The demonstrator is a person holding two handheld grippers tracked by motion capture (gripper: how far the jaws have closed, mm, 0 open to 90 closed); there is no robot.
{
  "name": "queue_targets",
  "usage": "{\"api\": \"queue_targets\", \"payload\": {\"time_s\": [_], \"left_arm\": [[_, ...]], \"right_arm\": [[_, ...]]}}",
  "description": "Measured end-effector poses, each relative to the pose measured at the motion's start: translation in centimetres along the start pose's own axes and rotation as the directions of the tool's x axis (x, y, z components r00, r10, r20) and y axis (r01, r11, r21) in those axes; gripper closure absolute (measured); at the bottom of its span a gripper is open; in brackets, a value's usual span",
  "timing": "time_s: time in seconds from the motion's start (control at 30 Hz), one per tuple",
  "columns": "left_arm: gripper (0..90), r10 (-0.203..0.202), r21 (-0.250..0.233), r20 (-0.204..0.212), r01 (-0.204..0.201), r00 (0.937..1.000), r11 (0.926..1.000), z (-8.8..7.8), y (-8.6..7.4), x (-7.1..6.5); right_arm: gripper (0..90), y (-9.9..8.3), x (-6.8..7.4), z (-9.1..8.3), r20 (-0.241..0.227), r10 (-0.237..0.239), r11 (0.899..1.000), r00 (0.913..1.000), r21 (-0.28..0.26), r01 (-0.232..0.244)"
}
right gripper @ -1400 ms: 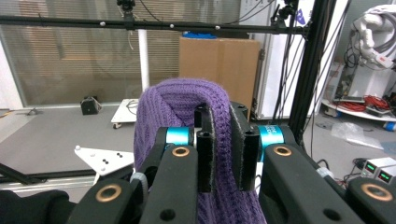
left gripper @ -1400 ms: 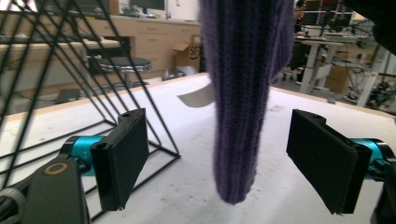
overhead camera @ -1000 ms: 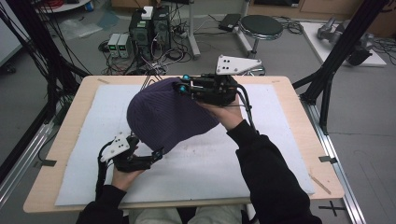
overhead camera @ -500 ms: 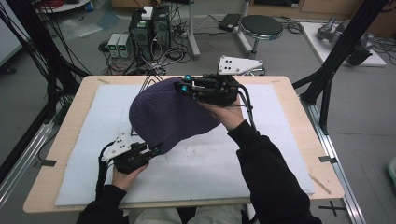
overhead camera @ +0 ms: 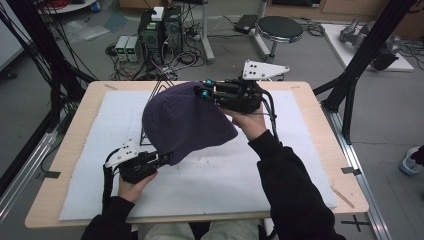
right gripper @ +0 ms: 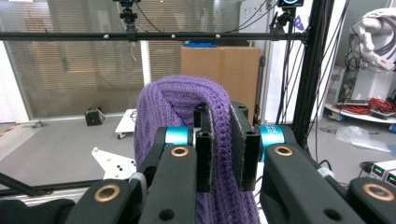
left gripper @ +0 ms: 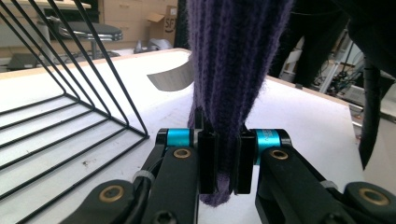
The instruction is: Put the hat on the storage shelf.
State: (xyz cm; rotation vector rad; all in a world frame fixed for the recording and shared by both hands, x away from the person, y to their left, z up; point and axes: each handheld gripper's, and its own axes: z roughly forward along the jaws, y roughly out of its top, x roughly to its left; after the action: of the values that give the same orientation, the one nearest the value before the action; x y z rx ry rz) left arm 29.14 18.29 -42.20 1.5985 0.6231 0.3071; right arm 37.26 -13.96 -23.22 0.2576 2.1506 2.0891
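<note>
A purple knit beanie (overhead camera: 185, 120) hangs stretched above the white mat (overhead camera: 240, 175). At its upper edge my right gripper (overhead camera: 202, 90) is shut on the knit, which bulges up between the pads in the right gripper view (right gripper: 173, 102), around my right gripper (right gripper: 226, 140). My left gripper (overhead camera: 167, 159) sits low at the front left. Its jaws have just been closing and now pinch the beanie's lower edge (left gripper: 233, 56). In the left gripper view the fabric is squeezed between the black pads of my left gripper (left gripper: 226, 158).
A black wire rack (left gripper: 70, 93) stands on the mat behind and left of the beanie, partly hidden by it (overhead camera: 155, 95). The mat covers most of the wooden table (overhead camera: 320, 130). Beyond the table are a stool (overhead camera: 280, 27), computer boxes (overhead camera: 160, 25) and cables on the floor.
The left gripper's jaws, open beside the beanie's lower edge a second ago, have closed on that edge. The right gripper still holds the upper edge in about the same place.
</note>
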Motion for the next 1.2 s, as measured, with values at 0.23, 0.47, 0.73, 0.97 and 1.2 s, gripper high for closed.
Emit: {"api": "queue_targets", "payload": {"time_s": [0.23,0.47,0.73,0.97,1.2], "left_arm": [[84.1,0.019,0.012,-0.020,-0.018,0.9996,0.9998,-0.2,0.9,0.9],[84.0,0.046,0.060,-0.007,-0.045,0.9989,0.9971,-0.3,2.2,1.8],[84.0,0.028,0.040,0.015,-0.029,0.9995,0.9988,-1.5,4.7,3.4],[84.0,0.051,0.030,0.004,-0.051,0.9987,0.9982,-2.0,7.2,4.5],[83.9,0.069,0.033,-0.018,-0.069,0.9974,0.9971,-2.2,9.1,5.7]], "right_arm": [[82.1,-0.2,-0.4,-0.6,0.023,0.009,1.000,0.9997,-0.004,-0.009],[82.1,-0.4,-1.3,-0.8,0.048,0.036,0.999,0.9982,-0.018,-0.036],[82.2,-0.5,-2.3,-1.1,0.079,0.068,0.996,0.9946,-0.060,-0.063],[82.1,0.0,-3.5,-1.3,0.091,0.100,0.990,0.9908,-0.110,-0.090],[82.2,1.2,-4.8,-0.5,0.108,0.093,0.990,0.9897,-0.115,-0.081]]}}
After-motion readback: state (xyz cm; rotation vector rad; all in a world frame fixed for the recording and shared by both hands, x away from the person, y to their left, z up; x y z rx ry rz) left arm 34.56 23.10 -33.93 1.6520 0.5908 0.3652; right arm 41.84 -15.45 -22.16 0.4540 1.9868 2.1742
